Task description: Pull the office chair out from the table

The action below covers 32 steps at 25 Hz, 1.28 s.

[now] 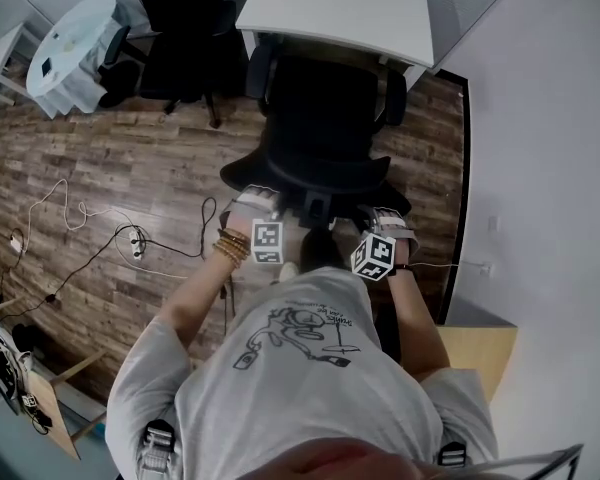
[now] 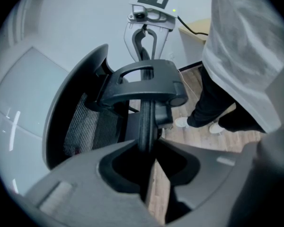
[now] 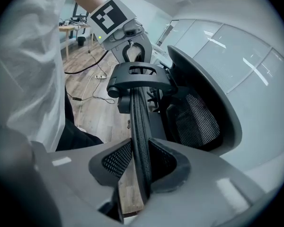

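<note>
The black office chair stands with its seat partly under the white table, its back toward me. My left gripper is shut on the top rim of the backrest at its left end. At the rim's right end my right gripper is shut on the same rim. In each gripper view the thin black rim runs straight out between the jaws to the chair's back bracket and the other gripper beyond it. The mesh back curves off to one side.
A second black chair and a round white table stand at the back left. Cables and a power strip lie on the wooden floor to my left. A white wall and a wooden cabinet close the right side.
</note>
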Tool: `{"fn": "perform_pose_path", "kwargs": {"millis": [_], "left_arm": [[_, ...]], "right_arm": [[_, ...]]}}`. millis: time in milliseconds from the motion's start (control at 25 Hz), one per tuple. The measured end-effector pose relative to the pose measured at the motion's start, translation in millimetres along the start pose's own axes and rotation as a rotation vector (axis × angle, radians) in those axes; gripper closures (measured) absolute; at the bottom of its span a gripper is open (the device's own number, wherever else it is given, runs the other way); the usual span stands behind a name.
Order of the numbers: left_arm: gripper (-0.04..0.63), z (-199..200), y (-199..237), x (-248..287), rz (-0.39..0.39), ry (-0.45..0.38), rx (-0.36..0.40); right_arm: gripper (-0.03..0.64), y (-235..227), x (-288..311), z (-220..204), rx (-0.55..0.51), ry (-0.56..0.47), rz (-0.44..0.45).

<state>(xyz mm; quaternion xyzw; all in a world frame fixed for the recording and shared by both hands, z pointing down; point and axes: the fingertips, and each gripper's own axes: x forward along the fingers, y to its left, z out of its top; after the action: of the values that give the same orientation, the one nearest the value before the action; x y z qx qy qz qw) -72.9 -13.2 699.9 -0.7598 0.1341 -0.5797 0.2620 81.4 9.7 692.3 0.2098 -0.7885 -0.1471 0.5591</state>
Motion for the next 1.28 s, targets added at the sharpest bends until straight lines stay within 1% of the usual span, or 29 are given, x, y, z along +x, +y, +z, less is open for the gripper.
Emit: {"fn": "perform_pose_path", "kwargs": {"millis": [440, 680, 1120, 1280], "left_arm": [[0.488, 16.2, -58.8, -30.8, -0.021, -0.006, -0.002], [0.488, 20.5, -83.1, -47.6, -0.034, -0.005, -0.002], [0.485, 32.0, -116.1, -68.0, -0.064, -0.006, -0.026], [0.482, 35.6, -120.8, -70.6, -0.082, -0.007, -0.037]], "right_arm": [[0.503, 62.7, -31.0, -1.3, 0.013, 0.004, -0.008], [0.503, 89.3, -47.0, 2.5, 0.021, 0.009, -0.006], [0.503, 123.8, -67.8, 0.7, 0.025, 0.018, -0.002], [0.504, 129.1, -70.7, -1.3, 0.029, 0.021, 0.007]]}}
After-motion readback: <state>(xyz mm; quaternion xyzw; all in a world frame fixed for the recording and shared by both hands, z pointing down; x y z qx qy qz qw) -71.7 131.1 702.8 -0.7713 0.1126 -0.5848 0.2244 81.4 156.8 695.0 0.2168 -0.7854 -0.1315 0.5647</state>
